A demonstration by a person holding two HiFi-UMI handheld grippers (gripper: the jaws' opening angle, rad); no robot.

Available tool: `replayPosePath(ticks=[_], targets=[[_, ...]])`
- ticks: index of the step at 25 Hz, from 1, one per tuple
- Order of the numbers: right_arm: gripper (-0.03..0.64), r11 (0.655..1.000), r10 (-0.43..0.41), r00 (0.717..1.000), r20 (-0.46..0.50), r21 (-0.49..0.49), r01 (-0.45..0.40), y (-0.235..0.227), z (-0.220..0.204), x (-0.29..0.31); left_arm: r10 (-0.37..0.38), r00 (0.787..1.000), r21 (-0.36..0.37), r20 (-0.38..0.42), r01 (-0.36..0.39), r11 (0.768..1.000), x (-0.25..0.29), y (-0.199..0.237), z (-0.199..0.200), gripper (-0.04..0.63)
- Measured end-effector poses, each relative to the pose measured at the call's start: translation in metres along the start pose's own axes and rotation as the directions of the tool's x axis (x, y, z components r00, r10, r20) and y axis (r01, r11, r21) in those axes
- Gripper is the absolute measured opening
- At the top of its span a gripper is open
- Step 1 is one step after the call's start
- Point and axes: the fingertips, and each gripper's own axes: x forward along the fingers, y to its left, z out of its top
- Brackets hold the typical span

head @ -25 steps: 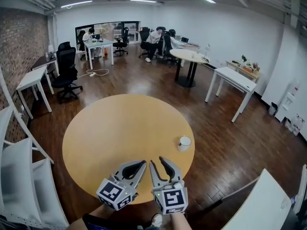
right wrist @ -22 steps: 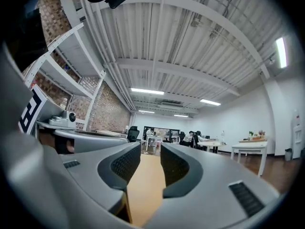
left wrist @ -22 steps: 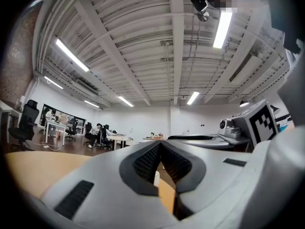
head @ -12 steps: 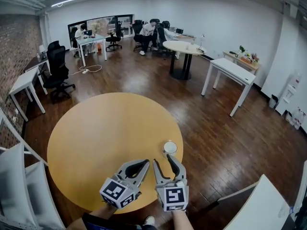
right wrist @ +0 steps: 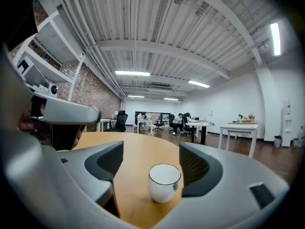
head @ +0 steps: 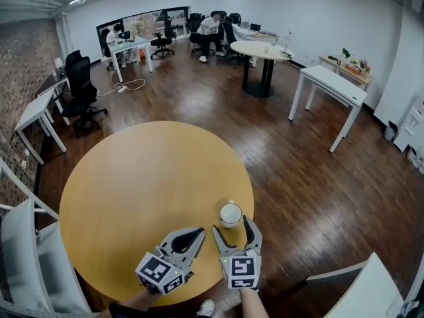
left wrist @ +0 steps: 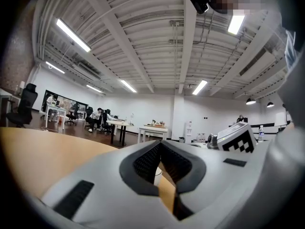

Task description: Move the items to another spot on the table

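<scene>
A small white cup [head: 230, 214] with a thin dark rim stands upright on the round wooden table [head: 132, 191], near its right front edge. My right gripper [head: 236, 231] is just behind the cup, jaws opening; in the right gripper view the cup [right wrist: 164, 181] stands between and a little beyond the fingers, touching neither. My left gripper [head: 192, 236] hovers over the table's front edge, left of the right one, its jaws nearly closed with nothing between them. A sliver of the cup [left wrist: 157, 174] shows through the gap in the left gripper view.
White chairs [head: 26, 244] stand close at the table's left. A white table corner [head: 358, 290] is at the lower right. Dark wood floor surrounds the table; more tables [head: 329, 85], office chairs and seated people are far back.
The view has swung so the cup now sits right in front of the right gripper, whose jaws have spread wider. The left gripper stays alongside, unchanged.
</scene>
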Motion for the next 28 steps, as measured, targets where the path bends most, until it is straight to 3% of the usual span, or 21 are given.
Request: replayPosePath(ticks=[4, 13, 28], targets=[[0.436, 1.0, -0.012, 0.998, -0.068, -0.005, 0.012, -0.017, -0.041, 0.032, 0.024, 0.999, -0.007, -0.023, -0.024, 1.0, 0.015, 0.016, -0.017, 0.006], [0.436, 0.998, 0.033, 0.99, -0.139, 0.056, -0.025, -0.026, -0.106, 0.081, 0.089, 0.994, -0.042, -0.056, -0.092, 0.995, 0.029, 0.052, -0.044, 0.006], [0.4, 0.997, 0.067, 0.989, -0.135, 0.047, -0.061, -0.022, -0.117, 0.102, 0.115, 0.988, -0.025, -0.102, -0.118, 0.993, 0.027, 0.065, -0.059, 0.006]])
